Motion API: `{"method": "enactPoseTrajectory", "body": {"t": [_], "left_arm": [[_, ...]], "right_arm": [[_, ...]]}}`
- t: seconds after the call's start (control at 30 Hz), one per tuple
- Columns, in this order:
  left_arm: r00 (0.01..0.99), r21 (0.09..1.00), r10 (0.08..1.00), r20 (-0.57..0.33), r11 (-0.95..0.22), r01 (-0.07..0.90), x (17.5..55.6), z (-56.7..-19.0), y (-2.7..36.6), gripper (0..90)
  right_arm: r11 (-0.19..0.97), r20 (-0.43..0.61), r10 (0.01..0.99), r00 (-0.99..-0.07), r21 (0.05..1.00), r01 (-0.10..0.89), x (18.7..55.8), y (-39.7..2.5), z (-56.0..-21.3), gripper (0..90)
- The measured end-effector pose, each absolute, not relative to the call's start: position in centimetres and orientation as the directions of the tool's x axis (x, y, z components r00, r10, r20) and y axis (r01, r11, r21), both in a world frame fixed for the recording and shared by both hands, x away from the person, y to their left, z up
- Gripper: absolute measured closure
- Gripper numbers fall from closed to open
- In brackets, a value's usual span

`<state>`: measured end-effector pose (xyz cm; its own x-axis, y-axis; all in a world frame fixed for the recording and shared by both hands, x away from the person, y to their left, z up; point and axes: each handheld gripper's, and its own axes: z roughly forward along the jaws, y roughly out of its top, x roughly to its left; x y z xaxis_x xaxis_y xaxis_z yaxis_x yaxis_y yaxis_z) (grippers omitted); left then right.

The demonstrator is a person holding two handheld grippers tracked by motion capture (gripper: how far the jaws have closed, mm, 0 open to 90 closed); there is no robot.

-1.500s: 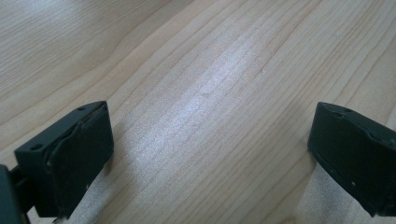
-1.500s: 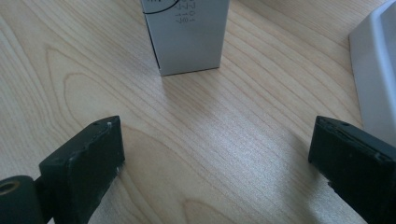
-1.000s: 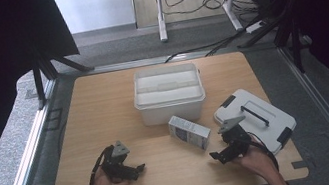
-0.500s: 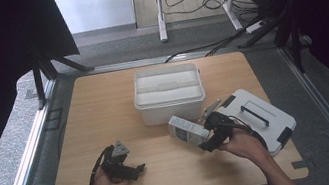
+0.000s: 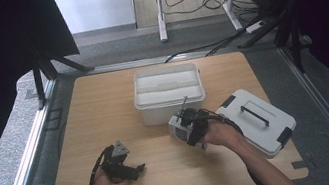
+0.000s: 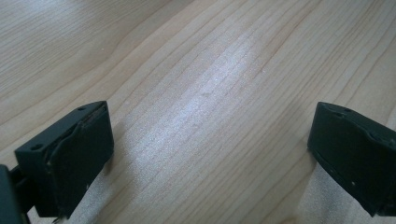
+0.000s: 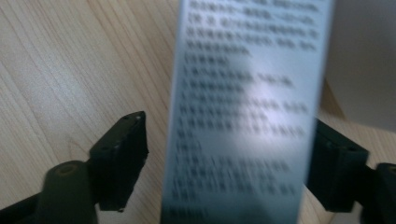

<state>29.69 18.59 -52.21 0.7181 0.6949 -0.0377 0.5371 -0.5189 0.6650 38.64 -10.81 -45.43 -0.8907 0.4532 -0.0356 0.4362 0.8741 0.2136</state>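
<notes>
Right hand-held gripper (image 5: 189, 125) straddles small printed box (image 7: 245, 112) on table (image 5: 105, 112), just in front of open white bin (image 5: 168, 92); jaws spread, not yet closed. Left hand-held gripper (image 5: 127, 168) idle, jaws apart. Grasp and transfer probably remain.

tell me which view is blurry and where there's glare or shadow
Right gripper view: the printed box between the open jaws is blurred, its text unreadable. Left gripper view: sharp wood grain, with a pale sheen on the table and soft shadow beside each jaw. High view: evenly lit tabletop, dark curtains either side, the right gripper small but clear at the box.
</notes>
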Motion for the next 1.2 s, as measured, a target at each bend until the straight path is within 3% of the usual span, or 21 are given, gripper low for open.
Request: {"method": "enactPoseTrajectory", "body": {"t": [0.3, 0.43, 0.73, 0.93, 1.2], "left_arm": [[0.718, 0.665, 0.695, -0.038, -0.519, 0.537, 29.7, -52.2, 18.6, 0.2], [0.718, 0.665, 0.695, -0.038, -0.519, 0.537, 29.7, -52.2, 18.6, 0.2], [0.717, 0.666, 0.696, -0.038, -0.517, 0.537, 29.7, -52.2, 18.6, 0.2], [0.717, 0.666, 0.696, -0.039, -0.516, 0.538, 29.7, -52.2, 18.6, 0.2], [0.719, 0.664, 0.694, -0.038, -0.52, 0.537, 29.7, -52.2, 18.6, 0.2]], "right_arm": [[0.914, -0.042, 0.399, -0.916, 0.103, 0.393, 39.2, -9.2, -46.0, 46.0], [0.916, -0.024, 0.39, -0.921, 0.109, 0.385, 39.1, -9.2, -45.8, 54.4], [0.934, -0.024, 0.335, -0.942, 0.144, 0.328, 37.4, -9.3, -44.2, 55.6], [0.96, -0.035, 0.251, -0.967, 0.14, 0.244, 34.4, -9.6, -43.5, 55.6], [0.965, -0.026, 0.217, -0.976, 0.157, 0.21, 30.7, -10.3, -43.6, 55.6]]}}
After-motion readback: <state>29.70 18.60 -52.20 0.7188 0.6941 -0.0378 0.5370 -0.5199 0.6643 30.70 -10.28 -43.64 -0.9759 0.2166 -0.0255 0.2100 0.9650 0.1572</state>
